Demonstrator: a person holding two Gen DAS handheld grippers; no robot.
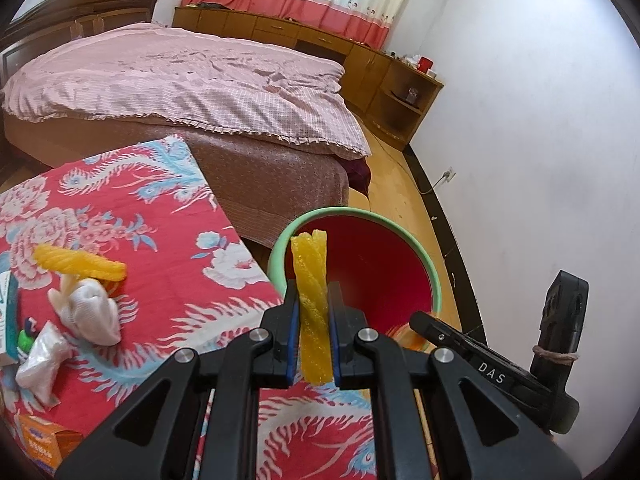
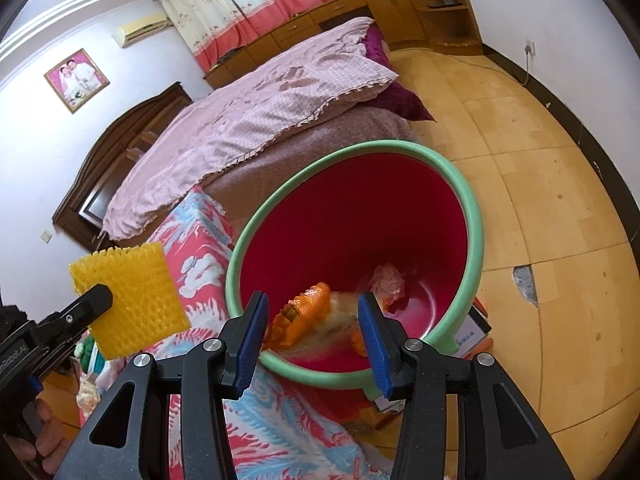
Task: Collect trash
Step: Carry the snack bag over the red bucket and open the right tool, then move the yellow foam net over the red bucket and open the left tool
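Observation:
My left gripper (image 1: 313, 312) is shut on a yellow foam net sleeve (image 1: 311, 300), held edge-on beside the red bin with a green rim (image 1: 280, 240); the sleeve also shows in the right wrist view (image 2: 132, 300). My right gripper (image 2: 316, 328) is open and empty over the bin's near rim (image 2: 476, 208). Inside the bin lie an orange wrapper (image 2: 304, 312) and a crumpled pink paper (image 2: 388, 280). On the red floral table (image 1: 160, 240) remain a second yellow foam sleeve (image 1: 80, 264), a white crumpled tissue (image 1: 92, 312) and a white plastic wrapper (image 1: 44, 360).
A bed with a pink cover (image 1: 180, 76) stands behind the table. An orange box (image 1: 44, 444) and a white-green box (image 1: 8, 312) sit at the table's left edge. Books lie on the wooden floor (image 2: 540, 200) under the bin. The right gripper's body (image 1: 500, 372) shows right of the bin.

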